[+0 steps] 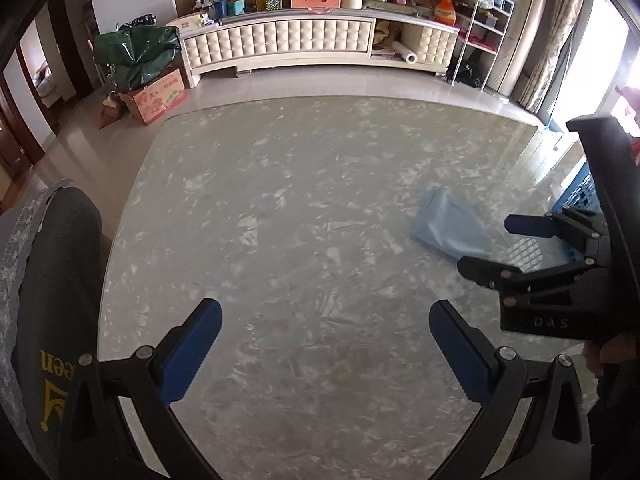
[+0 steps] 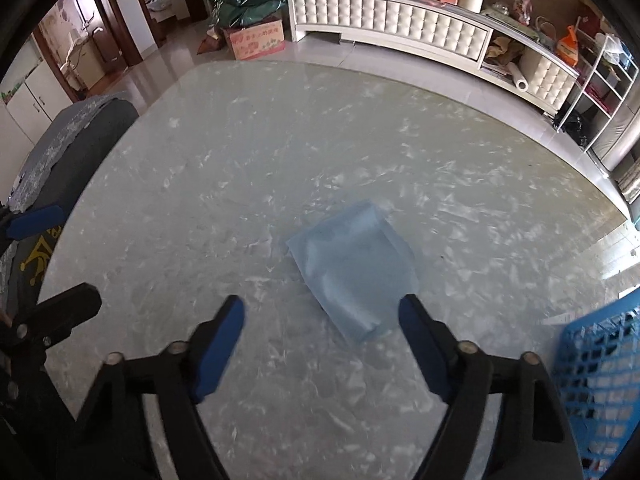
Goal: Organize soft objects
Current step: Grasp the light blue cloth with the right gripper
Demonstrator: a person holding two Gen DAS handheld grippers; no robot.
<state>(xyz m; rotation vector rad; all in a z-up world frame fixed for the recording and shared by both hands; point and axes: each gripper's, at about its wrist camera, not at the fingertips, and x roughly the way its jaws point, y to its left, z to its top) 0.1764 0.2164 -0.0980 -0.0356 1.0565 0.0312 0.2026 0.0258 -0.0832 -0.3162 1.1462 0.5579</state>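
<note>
One folded pale-blue cloth (image 2: 352, 272) lies on the marbled table (image 2: 240, 160), at twelve o'clock from the wide, empty right gripper (image 2: 322, 344), blue basket (image 2: 600, 380) at four o'clock, left gripper (image 1: 325, 344) also wide; gathering looks barely begun.

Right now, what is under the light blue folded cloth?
The light blue folded cloth lies flat on the grey marbled tabletop. Whatever is beneath it is covered.

A tufted cream cabinet (image 1: 280, 42) lines the far wall beside a cardboard box (image 1: 158, 96) and white wire rack (image 1: 484, 28).
</note>
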